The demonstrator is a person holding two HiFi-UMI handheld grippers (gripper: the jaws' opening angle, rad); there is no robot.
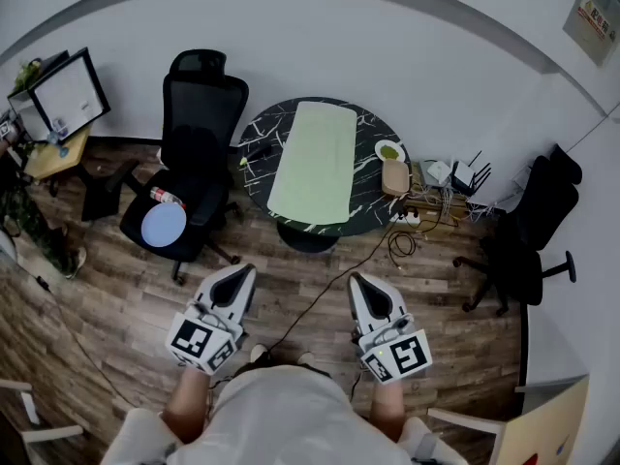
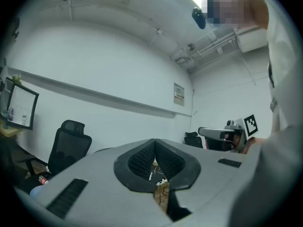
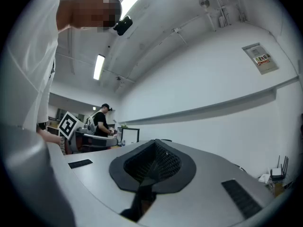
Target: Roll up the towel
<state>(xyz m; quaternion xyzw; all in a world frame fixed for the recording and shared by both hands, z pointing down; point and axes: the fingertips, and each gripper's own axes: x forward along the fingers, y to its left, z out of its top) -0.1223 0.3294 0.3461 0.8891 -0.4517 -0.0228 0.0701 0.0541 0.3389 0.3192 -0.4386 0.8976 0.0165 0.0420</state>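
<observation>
Two clenched empty: left tool [image 1: 241, 272], right tool [image 1: 359, 280]; pale green towel [image 1: 315, 160] flat, unrolled

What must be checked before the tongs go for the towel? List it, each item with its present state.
1. The towel lies flat and unrolled on the table: ok.
2. The left tongs carry nothing: ok, shut and empty.
3. The right tongs carry nothing: ok, shut and empty.
4. Tongs opened for a grasp: not ok, both are shut.
5. Tongs within reach of the towel: not ok, both are over the floor, short of the table.
6. Room to roll: ok, the bowl sits apart from the towel, near the table's right edge.
</observation>
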